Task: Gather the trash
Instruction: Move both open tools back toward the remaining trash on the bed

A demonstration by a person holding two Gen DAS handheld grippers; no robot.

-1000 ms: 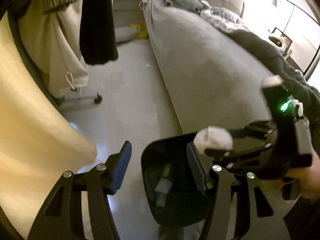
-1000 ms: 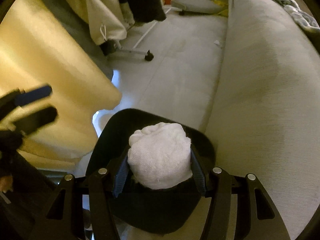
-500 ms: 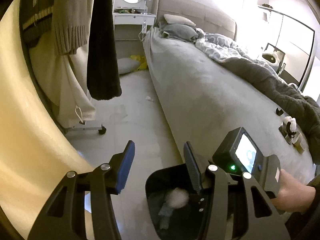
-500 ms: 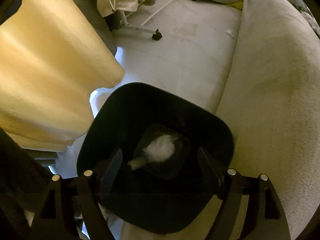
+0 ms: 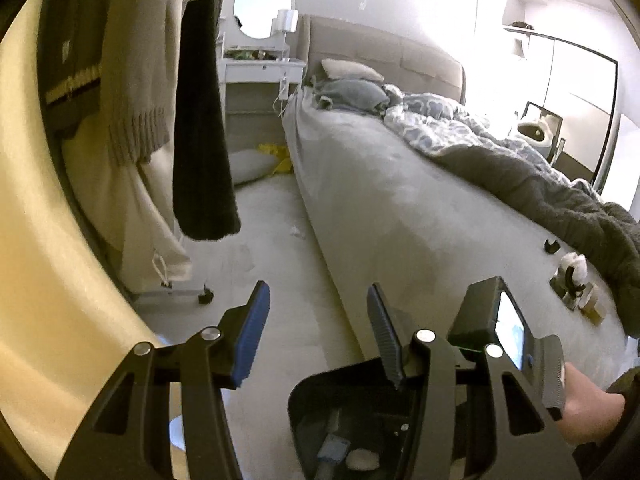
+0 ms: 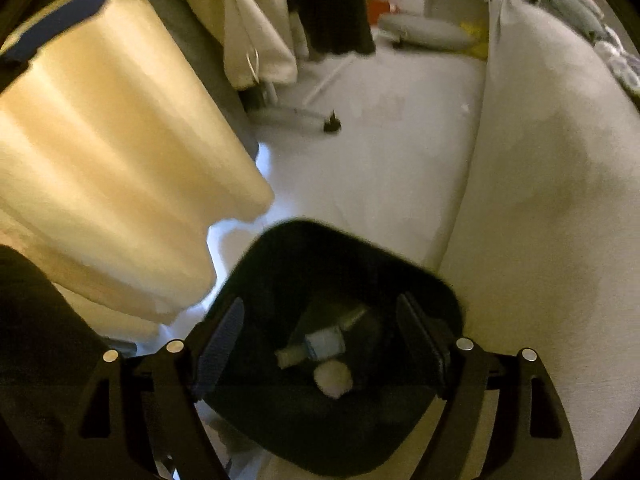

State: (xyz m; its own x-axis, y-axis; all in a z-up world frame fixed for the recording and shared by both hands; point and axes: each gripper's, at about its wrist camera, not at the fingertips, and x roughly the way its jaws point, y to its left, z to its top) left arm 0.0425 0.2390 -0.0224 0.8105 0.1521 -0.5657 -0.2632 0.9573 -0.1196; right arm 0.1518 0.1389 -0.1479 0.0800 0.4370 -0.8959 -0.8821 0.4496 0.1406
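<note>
A home bedroom is shown: an unmade bed (image 5: 400,184) at two o'clock, a dressing table (image 5: 262,68) with round mirror (image 5: 262,12) at twelve, clothes (image 5: 200,120) hung at ten.

bin (image 6: 420,276): matt black plastic | wad (image 6: 333,378): white paper | bed (image 5: 384,216): grey cloth

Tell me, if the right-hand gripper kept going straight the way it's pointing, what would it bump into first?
Probably the trash inside the black bin: the open right gripper points down into it, at the white wad and bottle.
</note>
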